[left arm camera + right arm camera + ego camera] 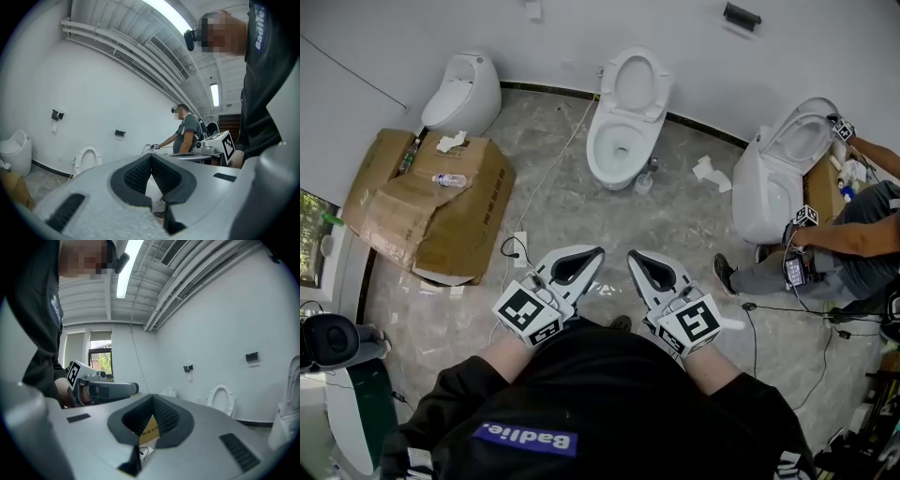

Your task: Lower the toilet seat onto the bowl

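Note:
The white toilet (619,141) stands against the far wall in the head view, its seat and lid (637,82) raised upright against the wall. The same toilet shows small in the left gripper view (87,159) and in the right gripper view (221,399). Both grippers are held close to my chest, far short of the toilet. My left gripper (598,250) (151,155) is shut with nothing in it. Beside it, my right gripper (631,253) (152,396) is also shut and empty.
Flattened cardboard (422,202) with a water bottle (450,180) lies at the left, below an egg-shaped toilet (464,92). A power strip (520,248) and cables lie on the marble floor. At the right, another person (825,253) works at a third toilet (773,178).

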`<action>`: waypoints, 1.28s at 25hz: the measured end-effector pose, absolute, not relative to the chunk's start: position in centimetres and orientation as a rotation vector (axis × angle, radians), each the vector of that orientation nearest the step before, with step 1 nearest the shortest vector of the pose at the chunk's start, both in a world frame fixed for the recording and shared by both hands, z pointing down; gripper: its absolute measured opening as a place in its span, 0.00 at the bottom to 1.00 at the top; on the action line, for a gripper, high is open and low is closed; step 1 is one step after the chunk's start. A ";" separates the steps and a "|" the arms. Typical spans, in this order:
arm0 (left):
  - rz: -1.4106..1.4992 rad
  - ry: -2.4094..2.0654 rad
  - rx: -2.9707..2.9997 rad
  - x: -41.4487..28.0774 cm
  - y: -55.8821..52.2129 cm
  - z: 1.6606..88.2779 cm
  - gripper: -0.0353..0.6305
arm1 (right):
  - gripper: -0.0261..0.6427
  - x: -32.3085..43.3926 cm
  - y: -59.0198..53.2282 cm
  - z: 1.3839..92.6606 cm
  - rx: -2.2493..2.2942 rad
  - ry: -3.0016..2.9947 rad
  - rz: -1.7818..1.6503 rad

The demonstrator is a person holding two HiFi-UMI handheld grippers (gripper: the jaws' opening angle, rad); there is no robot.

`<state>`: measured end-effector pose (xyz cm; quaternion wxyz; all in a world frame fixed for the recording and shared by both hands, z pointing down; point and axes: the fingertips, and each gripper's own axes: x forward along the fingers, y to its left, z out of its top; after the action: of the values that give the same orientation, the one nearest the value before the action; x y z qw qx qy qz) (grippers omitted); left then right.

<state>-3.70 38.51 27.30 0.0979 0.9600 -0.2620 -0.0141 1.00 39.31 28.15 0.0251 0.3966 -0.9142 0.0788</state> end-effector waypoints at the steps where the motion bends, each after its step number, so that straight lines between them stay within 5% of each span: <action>1: -0.042 -0.786 2.840 -3.5 38.5 27.4 0.08 | 0.08 1.3 39.3 28.3 1.221 -2.831 0.247; 12: -0.046 -0.833 2.861 -2.3 34.6 27.7 0.08 | 0.08 2.6 35.2 29.4 1.198 -2.837 0.263; 32: -0.061 -0.616 2.955 -4.5 7.7 28.3 0.08 | 0.08 -1.3 9.1 29.9 1.341 -2.732 0.269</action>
<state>-4.47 7.66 28.28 0.0614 0.9769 -0.2038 -0.0201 -1.27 9.10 29.94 0.0430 0.4386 -0.8933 0.0881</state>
